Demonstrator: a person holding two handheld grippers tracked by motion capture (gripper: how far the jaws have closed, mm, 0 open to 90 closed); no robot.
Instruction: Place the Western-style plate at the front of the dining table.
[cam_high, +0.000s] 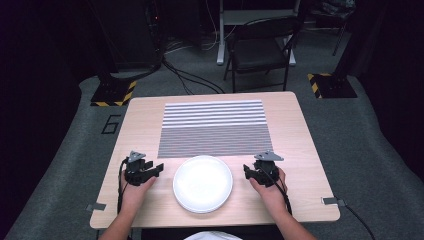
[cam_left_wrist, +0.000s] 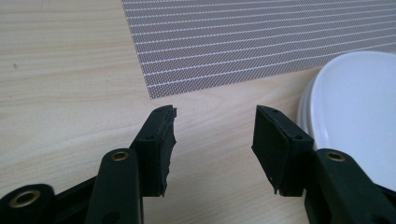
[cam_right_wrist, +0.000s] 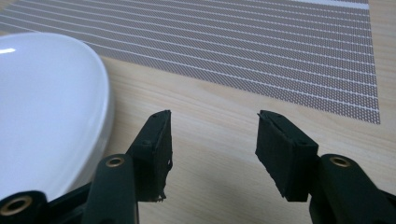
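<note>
A pale wooden table carries a striped placemat at its far middle, with a folding chair beyond (dark room). White plates sit near-centre; left gripper and right gripper flank them, jaws apart, grasping nothing

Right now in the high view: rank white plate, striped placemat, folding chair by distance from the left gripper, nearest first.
From the left gripper, jaws apart with nothing between them:
1. White plate: just to its right, at the table's near edge.
2. Striped placemat: beyond the plate, mid-table, up and to the right.
3. Folding chair: on the floor past the table's far edge.
</note>
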